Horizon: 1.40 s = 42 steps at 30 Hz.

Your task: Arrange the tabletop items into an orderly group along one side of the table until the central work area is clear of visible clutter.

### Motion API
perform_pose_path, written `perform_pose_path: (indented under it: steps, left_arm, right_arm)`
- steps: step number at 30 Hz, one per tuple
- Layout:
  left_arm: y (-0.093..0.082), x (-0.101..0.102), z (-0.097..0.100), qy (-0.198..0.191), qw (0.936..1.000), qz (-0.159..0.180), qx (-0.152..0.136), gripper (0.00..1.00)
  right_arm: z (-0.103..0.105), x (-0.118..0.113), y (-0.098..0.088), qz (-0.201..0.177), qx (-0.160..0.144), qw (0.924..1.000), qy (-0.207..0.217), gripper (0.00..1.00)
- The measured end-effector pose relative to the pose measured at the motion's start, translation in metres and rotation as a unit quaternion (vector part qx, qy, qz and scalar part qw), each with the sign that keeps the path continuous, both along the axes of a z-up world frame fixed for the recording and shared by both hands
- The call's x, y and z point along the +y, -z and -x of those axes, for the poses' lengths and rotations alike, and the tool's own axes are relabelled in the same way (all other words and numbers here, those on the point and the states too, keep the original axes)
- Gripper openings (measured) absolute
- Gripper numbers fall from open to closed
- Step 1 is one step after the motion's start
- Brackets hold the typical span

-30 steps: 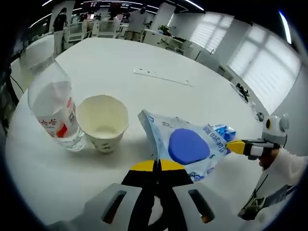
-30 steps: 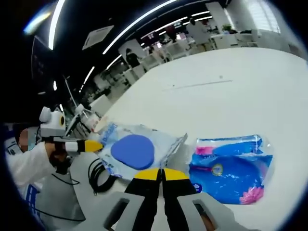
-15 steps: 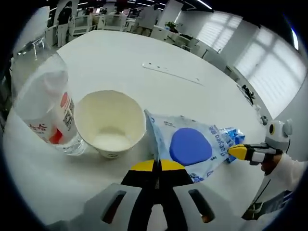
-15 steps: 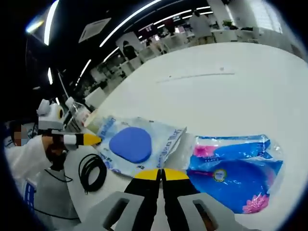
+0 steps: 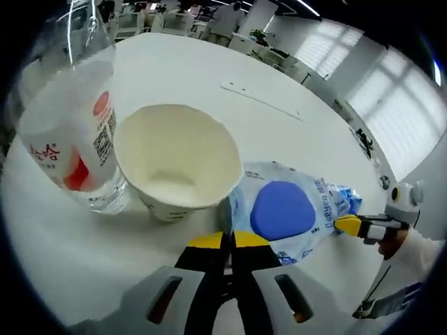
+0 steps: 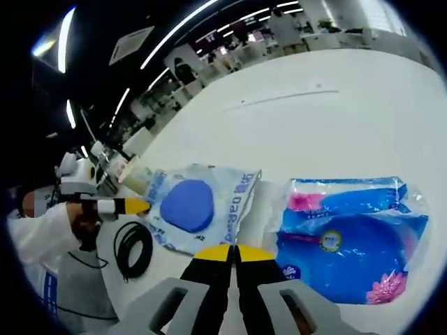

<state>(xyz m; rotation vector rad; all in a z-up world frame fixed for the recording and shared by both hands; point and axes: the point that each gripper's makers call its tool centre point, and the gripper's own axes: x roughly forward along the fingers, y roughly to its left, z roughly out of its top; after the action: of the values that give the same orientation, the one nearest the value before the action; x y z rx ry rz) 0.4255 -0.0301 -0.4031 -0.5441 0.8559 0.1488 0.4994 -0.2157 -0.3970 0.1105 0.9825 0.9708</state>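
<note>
A clear plastic bag (image 5: 283, 213) with a round blue piece inside lies on the white table (image 5: 174, 77), its edge against a white paper cup (image 5: 178, 160). A water bottle (image 5: 66, 132) with a red label stands left of the cup and touches it. My left gripper (image 5: 228, 241) is shut on the bag's near edge. My right gripper (image 5: 347, 225) comes in from the right and pinches the bag's far edge. In the right gripper view the bag (image 6: 199, 206) stretches between my right gripper (image 6: 232, 251), which is shut, and the left gripper (image 6: 133, 205). A blue tissue pack (image 6: 349, 237) lies to its right.
A long thin white strip (image 5: 262, 101) lies across the table's middle, also seen as the strip (image 6: 279, 99). A black coiled cable (image 6: 133, 248) hangs near the table's edge beside a person's white sleeve (image 6: 42, 244). Office desks and chairs stand beyond the table.
Both grippers have carried the bag toward the cup and bottle, which now loom much larger in the left gripper view. The bag's edge now meets the cup. The tissue pack looks larger.
</note>
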Motion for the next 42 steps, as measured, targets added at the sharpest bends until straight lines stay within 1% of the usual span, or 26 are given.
perform_pose_path:
  steps: [3, 5, 7, 8, 12, 15, 16, 18, 19, 21, 22, 23, 24, 25, 27, 28, 29, 30, 31, 32, 34, 35, 36, 38, 42]
  left_arm:
    - [0.0, -0.001, 0.003, 0.01, 0.9999, -0.011, -0.002, 0.0]
    - [-0.001, 0.001, 0.002, 0.009, 0.9998, -0.016, -0.007, 0.01]
    - [-0.003, 0.002, 0.002, 0.008, 0.9997, -0.022, -0.012, 0.02]
    - [-0.003, 0.003, 0.003, 0.005, 0.9997, -0.022, -0.013, 0.02]
    - [-0.006, 0.005, 0.004, -0.002, 0.9996, -0.021, -0.02, 0.04]
    - [-0.011, 0.01, 0.004, -0.021, 0.9992, -0.016, -0.031, 0.06]
    - [-0.016, 0.011, 0.004, -0.03, 0.9986, -0.01, -0.043, 0.08]
    - [-0.02, 0.012, 0.006, -0.033, 0.9982, -0.006, -0.05, 0.13]
    - [-0.023, 0.011, 0.009, -0.03, 0.9981, -0.008, -0.053, 0.17]
    - [-0.028, 0.012, 0.013, -0.031, 0.9974, -0.01, -0.064, 0.23]
    - [-0.03, 0.013, 0.015, -0.033, 0.997, -0.013, -0.069, 0.28]
    - [-0.033, 0.013, 0.019, -0.033, 0.9965, -0.019, -0.075, 0.32]
    - [-0.035, 0.013, 0.023, -0.035, 0.9962, -0.021, -0.077, 0.37]
    - [-0.036, 0.012, 0.028, -0.036, 0.996, -0.023, -0.078, 0.44]
    - [-0.036, 0.014, 0.034, -0.035, 0.9955, -0.03, -0.083, 0.54]
    - [-0.038, 0.009, 0.041, -0.035, 0.9952, -0.034, -0.085, 0.6]
    - [-0.039, 0.005, 0.05, -0.032, 0.995, -0.042, -0.085, 0.63]
    - [-0.04, 0.006, 0.051, -0.03, 0.9949, -0.044, -0.086, 0.67]
    - [-0.041, 0.004, 0.054, -0.028, 0.9948, -0.046, -0.087, 0.71]
    - [-0.042, 0.004, 0.058, -0.024, 0.9947, -0.05, -0.087, 0.73]
    - [-0.042, 0.006, 0.063, -0.017, 0.9942, -0.063, -0.085, 0.77]
    - [-0.042, 0.006, 0.065, -0.015, 0.9941, -0.066, -0.085, 0.78]
    - [-0.043, 0.003, 0.069, -0.014, 0.9941, -0.069, -0.083, 0.79]
    - [-0.046, 0.001, 0.073, -0.014, 0.994, -0.07, -0.083, 0.8]
    - [-0.048, 0.001, 0.073, -0.017, 0.9936, -0.075, -0.082, 0.79]
  right_arm:
    - [0.0, 0.001, -0.001, -0.005, 0.01, 0.9999, 0.013, 0.0]
    - [0.001, 0.002, 0.0, -0.009, 0.007, 0.9999, 0.011, 0.0]
    - [0.003, 0.002, 0.001, -0.003, -0.001, 1.0, 0.004, 0.0]
    - [0.003, 0.001, 0.001, 0.0, -0.006, 1.0, 0.003, 0.0]
    - [0.004, 0.003, -0.001, 0.005, -0.003, 0.9999, 0.015, 0.0]
    - [0.005, 0.003, -0.004, 0.009, -0.013, 0.9997, 0.02, 0.02]
    - [0.005, 0.002, -0.006, 0.01, -0.021, 0.9995, 0.02, 0.03]
    - [0.005, 0.001, -0.01, 0.003, -0.032, 0.9993, 0.019, 0.08]
    - [0.001, 0.0, -0.01, -0.002, -0.034, 0.9992, 0.022, 0.11]
    - [0.004, -0.004, -0.017, -0.01, -0.038, 0.9989, 0.024, 0.15]
    - [0.005, -0.004, -0.018, -0.011, -0.04, 0.9989, 0.022, 0.15]
    - [0.008, -0.006, -0.024, -0.019, -0.055, 0.9983, 0.008, 0.15]
    - [0.01, -0.008, -0.027, -0.021, -0.061, 0.9979, 0.004, 0.16]
    - [0.009, -0.011, -0.031, -0.024, -0.062, 0.9978, 0.005, 0.19]
    - [0.008, -0.016, -0.035, -0.038, -0.067, 0.997, 0.008, 0.26]
    - [0.008, -0.018, -0.038, -0.046, -0.069, 0.9965, 0.011, 0.32]
    - [0.009, -0.025, -0.044, -0.051, -0.075, 0.9958, 0.016, 0.36]
    - [0.009, -0.028, -0.046, -0.052, -0.078, 0.9955, 0.016, 0.4]
    - [0.009, -0.032, -0.047, -0.05, -0.082, 0.9952, 0.018, 0.47]
    - [0.008, -0.038, -0.048, -0.046, -0.09, 0.9946, 0.022, 0.53]
    - [0.012, -0.045, -0.051, -0.045, -0.09, 0.9945, 0.028, 0.65]
    - [0.012, -0.049, -0.051, -0.046, -0.089, 0.9945, 0.032, 0.68]
    - [0.013, -0.052, -0.051, -0.047, -0.088, 0.9944, 0.035, 0.69]
    - [0.015, -0.055, -0.05, -0.044, -0.087, 0.9946, 0.037, 0.67]
    - [0.019, -0.059, -0.052, -0.048, -0.084, 0.9944, 0.042, 0.66]
